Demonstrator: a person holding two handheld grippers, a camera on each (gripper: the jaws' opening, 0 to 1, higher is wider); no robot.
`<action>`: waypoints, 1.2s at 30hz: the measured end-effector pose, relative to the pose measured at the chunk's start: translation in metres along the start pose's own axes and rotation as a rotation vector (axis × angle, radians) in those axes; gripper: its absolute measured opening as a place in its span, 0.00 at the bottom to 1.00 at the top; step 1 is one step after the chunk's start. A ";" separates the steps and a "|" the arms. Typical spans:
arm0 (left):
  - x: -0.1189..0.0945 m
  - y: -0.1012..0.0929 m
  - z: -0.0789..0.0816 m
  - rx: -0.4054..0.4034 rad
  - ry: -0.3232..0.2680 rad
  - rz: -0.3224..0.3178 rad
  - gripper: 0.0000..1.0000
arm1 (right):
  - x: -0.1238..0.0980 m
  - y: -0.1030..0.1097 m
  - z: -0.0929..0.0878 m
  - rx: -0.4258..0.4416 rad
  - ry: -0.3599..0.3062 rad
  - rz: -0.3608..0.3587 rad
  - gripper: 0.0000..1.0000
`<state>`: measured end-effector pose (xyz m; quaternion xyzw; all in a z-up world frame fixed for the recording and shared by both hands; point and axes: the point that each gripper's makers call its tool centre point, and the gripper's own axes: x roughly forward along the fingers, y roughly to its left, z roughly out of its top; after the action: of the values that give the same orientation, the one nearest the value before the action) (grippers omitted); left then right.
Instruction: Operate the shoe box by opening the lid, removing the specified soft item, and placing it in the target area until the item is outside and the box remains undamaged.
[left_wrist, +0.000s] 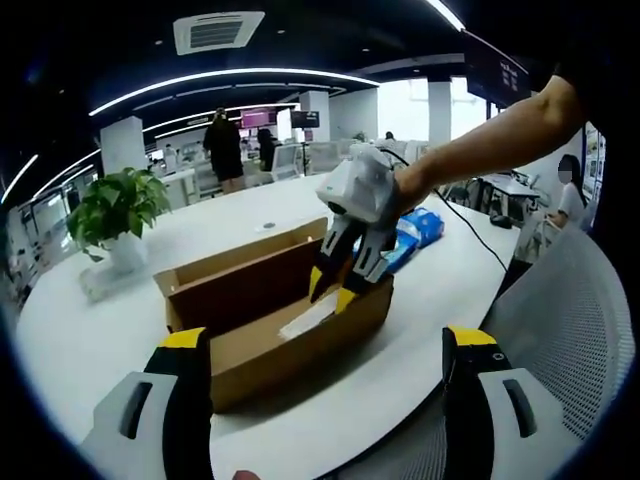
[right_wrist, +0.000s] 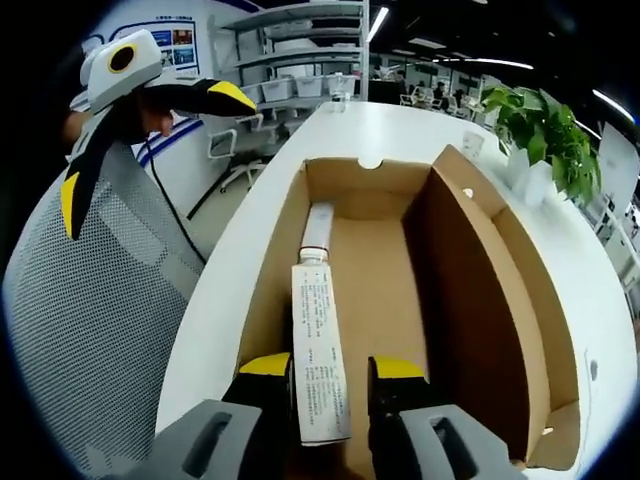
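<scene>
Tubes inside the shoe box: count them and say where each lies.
1. A white tube lies along the floor of the open box, its flat end between the right gripper's open jaws. Others may be hidden.

Open-plan office around a large white rounded counter (left_wrist: 90, 330).

A green leafy potted plant in a white pot (left_wrist: 115, 215) stands on the counter; it is the landmark here. Beyond the plant, white square pillars (left_wrist: 122, 145), desks with monitors and standing people recede under a dark ceiling with curved white light strips (left_wrist: 230, 78) and a square white ceiling air vent (left_wrist: 216, 30). Well to the right of the plant, bright windows (left_wrist: 405, 105) glow. Opposite the plant, at the counter's near edge, stands a grey mesh-backed chair (right_wrist: 100, 300); past it, grey metal shelving (right_wrist: 300, 50) holds white bins.
</scene>
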<state>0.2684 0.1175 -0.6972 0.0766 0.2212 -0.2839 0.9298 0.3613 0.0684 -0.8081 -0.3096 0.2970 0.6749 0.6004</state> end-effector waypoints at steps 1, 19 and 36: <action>0.000 0.000 0.000 0.000 0.000 0.000 1.00 | 0.001 0.001 0.000 -0.003 0.004 0.004 0.21; 0.000 -0.001 -0.001 -0.002 0.005 0.001 0.99 | -0.004 0.004 0.002 -0.028 0.003 0.004 0.15; 0.001 -0.001 0.000 -0.003 0.000 -0.008 0.99 | -0.044 -0.008 0.026 -0.094 -0.023 -0.072 0.14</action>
<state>0.2683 0.1164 -0.6979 0.0744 0.2218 -0.2871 0.9289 0.3719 0.0617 -0.7579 -0.3404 0.2467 0.6695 0.6125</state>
